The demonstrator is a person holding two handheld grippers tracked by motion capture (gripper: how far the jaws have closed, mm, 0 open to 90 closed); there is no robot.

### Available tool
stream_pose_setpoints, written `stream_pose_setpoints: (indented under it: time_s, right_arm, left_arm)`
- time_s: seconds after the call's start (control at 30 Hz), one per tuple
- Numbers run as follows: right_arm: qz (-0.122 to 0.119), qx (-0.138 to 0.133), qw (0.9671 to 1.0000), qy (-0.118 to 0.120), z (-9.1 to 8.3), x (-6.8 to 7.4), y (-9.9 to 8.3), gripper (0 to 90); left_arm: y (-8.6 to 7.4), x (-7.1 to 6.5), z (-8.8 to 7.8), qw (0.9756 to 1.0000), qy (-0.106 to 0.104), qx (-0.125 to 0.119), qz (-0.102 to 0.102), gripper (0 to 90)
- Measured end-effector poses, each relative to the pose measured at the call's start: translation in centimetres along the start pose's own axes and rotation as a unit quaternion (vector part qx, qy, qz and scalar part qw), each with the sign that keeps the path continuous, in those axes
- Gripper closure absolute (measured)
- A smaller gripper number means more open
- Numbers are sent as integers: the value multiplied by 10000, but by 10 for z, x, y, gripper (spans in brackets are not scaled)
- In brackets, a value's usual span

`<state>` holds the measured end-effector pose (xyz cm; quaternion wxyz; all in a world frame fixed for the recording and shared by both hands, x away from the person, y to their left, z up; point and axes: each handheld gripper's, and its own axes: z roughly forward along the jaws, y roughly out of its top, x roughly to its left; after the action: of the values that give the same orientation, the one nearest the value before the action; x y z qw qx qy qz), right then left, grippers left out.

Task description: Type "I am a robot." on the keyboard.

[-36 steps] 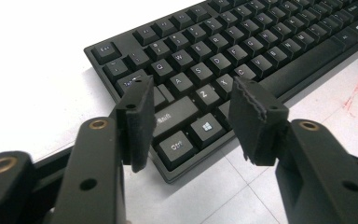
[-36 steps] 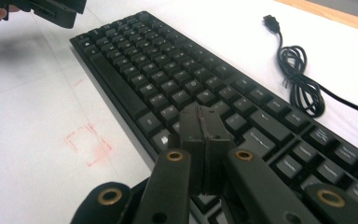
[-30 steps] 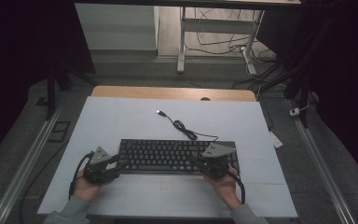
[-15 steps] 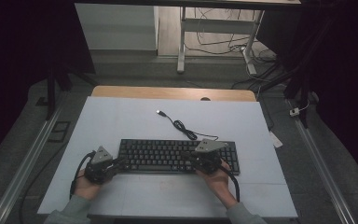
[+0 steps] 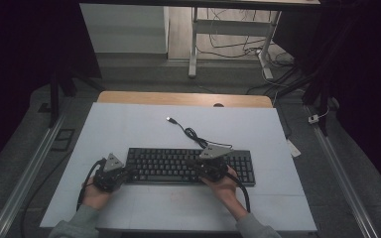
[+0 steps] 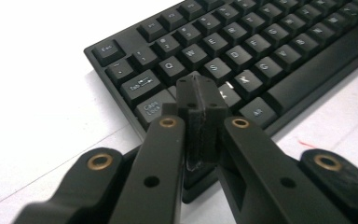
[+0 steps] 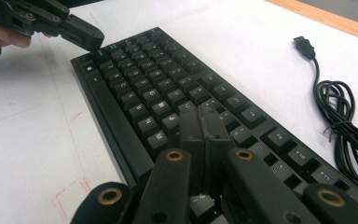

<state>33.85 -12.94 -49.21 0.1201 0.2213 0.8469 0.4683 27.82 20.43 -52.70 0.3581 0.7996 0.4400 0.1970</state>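
A black keyboard [image 5: 188,166] lies on the white table cover [image 5: 129,129], its cable [image 5: 193,135] coiled behind it and ending in a USB plug [image 5: 170,119]. My left gripper [image 5: 130,172] is at the keyboard's left end. Its jaws have just been closing and now stand shut with nothing between them, the tips [image 6: 200,93] over the keys beside Caps Lock. My right gripper [image 5: 198,164] is shut and empty too, its tips [image 7: 204,123] low over the keys of the right half. Whether either tip presses a key I cannot tell. The right gripper view also shows the left gripper [image 7: 91,39] and the cable [image 7: 340,116].
A strip of wooden tabletop [image 5: 178,98] shows beyond the white cover. Faint red marks [image 7: 70,196] are drawn on the cover near the front edge. A small white tag [image 5: 292,148] lies off the right side. Metal rails [image 5: 25,173] flank the table.
The right gripper has slid left along the keyboard, from its right end toward the middle. The left gripper has stayed at the left end.
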Motion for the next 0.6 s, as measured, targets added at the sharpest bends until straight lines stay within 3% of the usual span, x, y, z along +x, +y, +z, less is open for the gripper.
stream_pose_setpoints:
  time_s: [0.6]
  right_arm:
    - [12,235,9997,1,22,-2,6,894]
  left_arm:
    - [-1,1,6,9999,12,141,12,892]
